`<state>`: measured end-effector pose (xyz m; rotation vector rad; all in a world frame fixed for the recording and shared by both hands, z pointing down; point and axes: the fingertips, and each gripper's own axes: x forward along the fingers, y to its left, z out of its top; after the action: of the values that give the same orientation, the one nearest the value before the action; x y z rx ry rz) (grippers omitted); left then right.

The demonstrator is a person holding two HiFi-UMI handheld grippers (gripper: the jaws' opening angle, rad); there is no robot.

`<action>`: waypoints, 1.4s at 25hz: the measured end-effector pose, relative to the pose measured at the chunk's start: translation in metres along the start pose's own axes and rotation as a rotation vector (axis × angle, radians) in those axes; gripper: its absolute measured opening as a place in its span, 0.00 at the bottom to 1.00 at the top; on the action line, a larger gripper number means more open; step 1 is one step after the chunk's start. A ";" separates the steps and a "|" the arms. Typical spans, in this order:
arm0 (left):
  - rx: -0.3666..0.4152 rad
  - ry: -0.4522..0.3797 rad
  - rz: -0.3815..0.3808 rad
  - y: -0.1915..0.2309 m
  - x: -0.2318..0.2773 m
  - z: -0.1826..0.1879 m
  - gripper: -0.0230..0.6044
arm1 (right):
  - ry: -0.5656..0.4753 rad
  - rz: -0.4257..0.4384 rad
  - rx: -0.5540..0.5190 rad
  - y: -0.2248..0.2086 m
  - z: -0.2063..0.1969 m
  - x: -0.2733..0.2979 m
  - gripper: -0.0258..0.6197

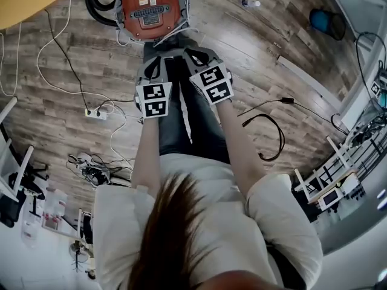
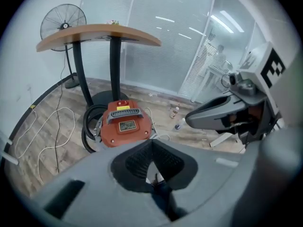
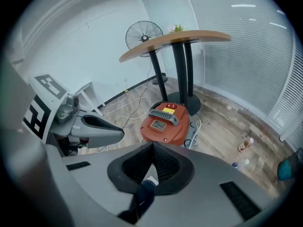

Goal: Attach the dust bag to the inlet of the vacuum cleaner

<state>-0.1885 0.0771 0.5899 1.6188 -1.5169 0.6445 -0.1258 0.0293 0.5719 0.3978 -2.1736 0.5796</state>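
White short-sleeved T-shirt (image 1: 202, 183), dark jeans (image 1: 172, 132), long brown hair (image 1: 166, 240); left tongs (image 2: 152, 142), right tongs (image 3: 152, 148) grey, black-white marker cubes (image 1: 153, 99).

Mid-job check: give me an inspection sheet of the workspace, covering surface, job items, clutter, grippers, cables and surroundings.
Surface: wood-plank floor; no workbench in use.
Job's things: red vacuum cleaner standing on the floor, black hose coiled beside it; dust bag: nothing seen.
Clutter: small bottles on the floor beyond the vacuum cleaner.
Grippers: left gripper and right gripper both shut, nothing held, side by side, angled down toward the vacuum cleaner.
Cables: white cable looping to a power strip; loose black cable on the person's right.
Surroundings: wooden table, pedestal fan, blue bin.
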 end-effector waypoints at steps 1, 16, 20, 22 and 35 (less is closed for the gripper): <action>-0.001 -0.017 0.004 -0.001 -0.007 0.009 0.06 | -0.019 -0.006 -0.009 0.001 0.009 -0.008 0.04; 0.041 -0.287 0.020 -0.012 -0.141 0.146 0.06 | -0.410 -0.128 -0.001 0.025 0.143 -0.173 0.04; 0.068 -0.357 0.005 -0.016 -0.176 0.182 0.06 | -0.499 -0.158 -0.031 0.025 0.174 -0.222 0.04; 0.085 -0.395 0.011 -0.015 -0.194 0.199 0.06 | -0.538 -0.170 -0.044 0.027 0.188 -0.243 0.04; 0.198 -0.638 -0.022 -0.057 -0.290 0.283 0.06 | -0.758 -0.164 -0.047 0.016 0.231 -0.341 0.04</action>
<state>-0.2206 0.0048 0.1890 2.1201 -1.9197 0.2738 -0.0763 -0.0518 0.1704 0.8691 -2.8211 0.3040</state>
